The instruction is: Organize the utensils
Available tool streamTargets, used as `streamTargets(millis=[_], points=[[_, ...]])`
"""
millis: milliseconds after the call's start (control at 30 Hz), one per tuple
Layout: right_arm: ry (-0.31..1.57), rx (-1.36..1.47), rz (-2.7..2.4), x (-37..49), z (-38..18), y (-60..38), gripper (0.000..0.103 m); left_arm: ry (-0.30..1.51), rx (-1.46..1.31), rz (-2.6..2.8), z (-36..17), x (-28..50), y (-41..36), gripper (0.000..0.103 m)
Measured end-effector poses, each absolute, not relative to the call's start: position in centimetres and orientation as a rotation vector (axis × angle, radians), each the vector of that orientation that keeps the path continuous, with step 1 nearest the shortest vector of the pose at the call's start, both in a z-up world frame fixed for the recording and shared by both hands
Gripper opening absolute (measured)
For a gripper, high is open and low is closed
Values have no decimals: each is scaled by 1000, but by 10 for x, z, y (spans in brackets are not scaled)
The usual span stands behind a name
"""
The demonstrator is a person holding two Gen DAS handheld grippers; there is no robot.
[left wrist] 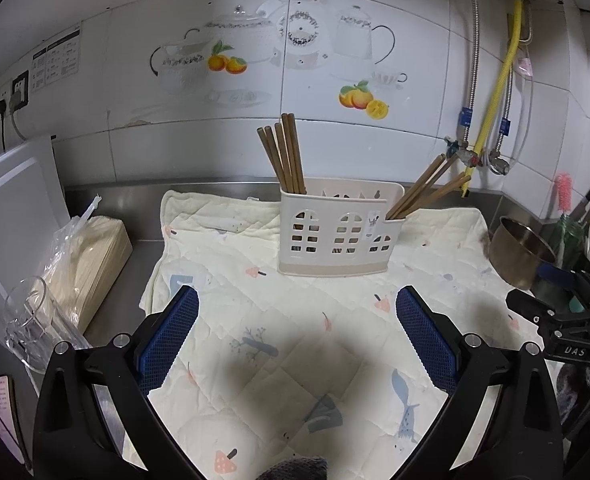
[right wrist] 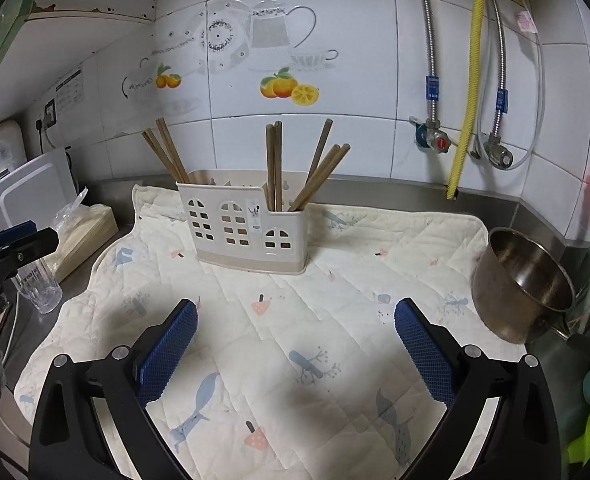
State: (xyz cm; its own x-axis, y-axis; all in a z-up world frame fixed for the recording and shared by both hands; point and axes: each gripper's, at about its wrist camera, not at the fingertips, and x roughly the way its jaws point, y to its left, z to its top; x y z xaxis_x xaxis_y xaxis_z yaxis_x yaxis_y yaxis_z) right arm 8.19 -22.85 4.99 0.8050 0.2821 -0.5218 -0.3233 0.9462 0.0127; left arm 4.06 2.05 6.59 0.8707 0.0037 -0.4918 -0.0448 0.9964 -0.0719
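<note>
While both tongs, left gripper (left wrist: pixel 297 300) and right gripper (right wrist: pixel 295 312), hang wide and empty, chopsticks (right wrist: pixel 274 164) stand in holder (right wrist: pixel 247 228), frame middle. Sorting looks nearly done. Next: find leftover stick.

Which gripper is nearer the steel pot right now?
Right. The right gripper hovers open over the cloth with the steel pot just off its right finger. The left gripper is farther, on the right gripper's far side from the pot.

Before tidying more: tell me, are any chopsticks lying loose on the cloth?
No, the chopsticks all stand in the holder; the cloth is bare.
</note>
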Motion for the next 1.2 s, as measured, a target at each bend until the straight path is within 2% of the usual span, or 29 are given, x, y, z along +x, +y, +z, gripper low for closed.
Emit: streamTargets(millis=[1200], points=[[593,-76,327,88,38,-221,96,576,-81,17,47,44,17,98]])
